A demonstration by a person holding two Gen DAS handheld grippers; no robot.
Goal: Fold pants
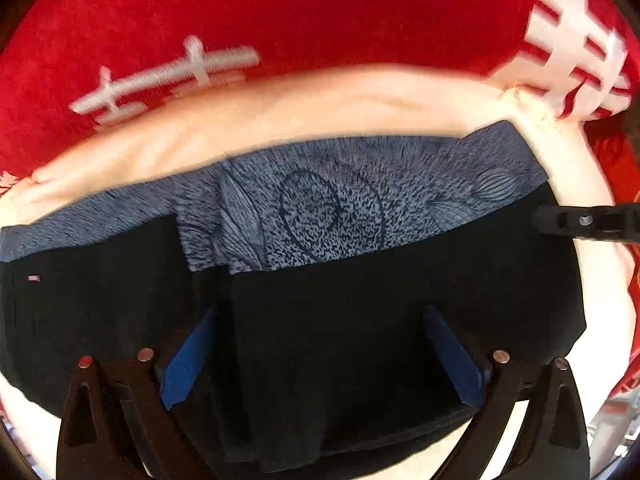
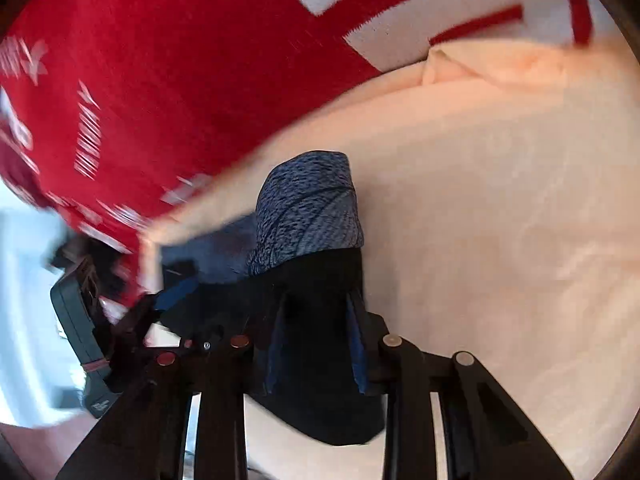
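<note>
The pants [image 1: 332, 220] are black with a blue patterned band and lie folded on a cream cloth [image 1: 280, 108]. My left gripper [image 1: 320, 360] is open, its blue pads [image 1: 188, 360] spread wide over the black fabric near the front edge. My right gripper [image 2: 316, 344] has its blue pads [image 2: 358, 352] on both sides of a raised bunch of black fabric of the pants [image 2: 312, 200]; the fabric fills the gap. The right gripper's finger [image 1: 584, 224] shows at the right edge of the left wrist view. The left gripper [image 2: 176, 292] shows at the left of the right wrist view.
A red blanket [image 1: 280, 12] with white lettering lies behind the cream cloth; it also shows in the right wrist view [image 2: 180, 80]. The cream cloth [image 2: 500, 220] stretches to the right of the pants. A bright area [image 2: 24, 280] lies at far left.
</note>
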